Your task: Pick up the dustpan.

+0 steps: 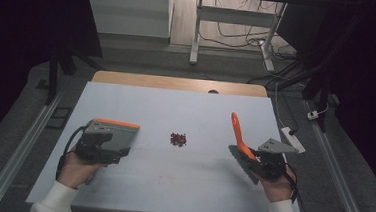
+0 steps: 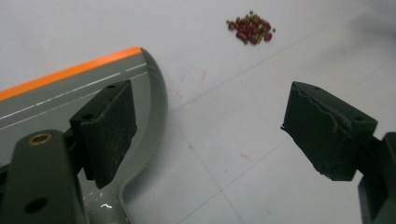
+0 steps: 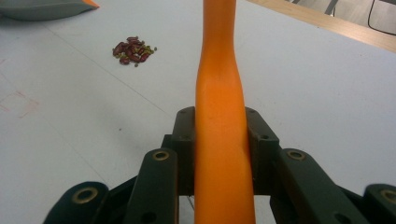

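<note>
My right gripper point(image 3: 219, 140) is clamped on the orange handle point(image 3: 219, 93) of a hand brush point(image 1: 241, 145), both pads pressed flat to its sides; the handle rises straight ahead of the jaws, and in the high view the grey bristle head hangs below my hand, which I judge leaves it ready to sweep. My left gripper point(image 2: 210, 135) stands with its jaws wide apart. A grey dustpan with an orange edge point(image 2: 70, 93) lies just beside and partly under its left pad, not gripped as far as I can tell. Beyond both grippers, ahead and between them, a small heap of red beans point(image 1: 178, 139) sits on the white table point(image 1: 175, 110), well apart from brush and pan, probably the thing to be swept.
</note>
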### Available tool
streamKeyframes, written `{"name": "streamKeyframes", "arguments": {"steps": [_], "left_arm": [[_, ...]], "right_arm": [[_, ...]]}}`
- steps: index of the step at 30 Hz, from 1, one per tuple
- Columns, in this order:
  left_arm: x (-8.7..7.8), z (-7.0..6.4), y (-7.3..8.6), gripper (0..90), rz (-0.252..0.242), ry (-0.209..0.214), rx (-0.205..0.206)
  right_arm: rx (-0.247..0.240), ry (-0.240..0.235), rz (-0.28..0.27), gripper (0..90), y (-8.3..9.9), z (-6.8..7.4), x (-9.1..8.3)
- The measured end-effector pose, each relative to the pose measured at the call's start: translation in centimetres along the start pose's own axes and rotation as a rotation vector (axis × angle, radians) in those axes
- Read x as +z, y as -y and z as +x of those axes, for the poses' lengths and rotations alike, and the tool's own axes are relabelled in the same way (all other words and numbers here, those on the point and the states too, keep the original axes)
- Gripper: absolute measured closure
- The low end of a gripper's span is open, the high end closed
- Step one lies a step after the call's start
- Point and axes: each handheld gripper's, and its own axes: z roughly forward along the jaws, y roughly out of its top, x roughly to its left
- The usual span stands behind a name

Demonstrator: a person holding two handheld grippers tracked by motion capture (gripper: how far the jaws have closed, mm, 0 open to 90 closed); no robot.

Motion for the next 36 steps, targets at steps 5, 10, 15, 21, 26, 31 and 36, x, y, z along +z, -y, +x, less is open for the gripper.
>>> {"name": "streamKeyframes", "arguments": {"steps": [5,10,15,21,26,31,36], "left_arm": [[-0.2,-0.1,-0.4,18.1,0.000,-0.018,-0.028],[0.0,0.1,0.1,16.9,0.024,-0.033,-0.027],[-1.4,0.6,0.5,16.1,0.016,-0.078,-0.040],[-2.3,0.5,1.7,16.0,0.039,-0.090,-0.070],[-1.9,1.3,2.6,16.0,0.079,-0.109,-0.103],[-1.2,1.9,3.4,16.0,0.129,-0.117,-0.131],[-0.7,2.6,4.0,16.7,0.170,-0.127,-0.169]], "right_arm": [[0.007,0.001,0.003,69.9,0.1,-0.1,0.0],[0.004,0.009,0.006,69.8,0.1,-0.1,0.0],[0.003,0.012,0.013,69.9,0.2,-0.1,0.2],[-0.006,0.000,0.017,69.8,0.2,0.3,0.5],[-0.013,-0.001,0.014,69.8,0.0,0.4,0.5],[-0.016,0.001,0.018,69.8,0.1,0.3,0.6],[-0.009,0.001,0.017,69.8,0.2,0.2,0.6]]}}
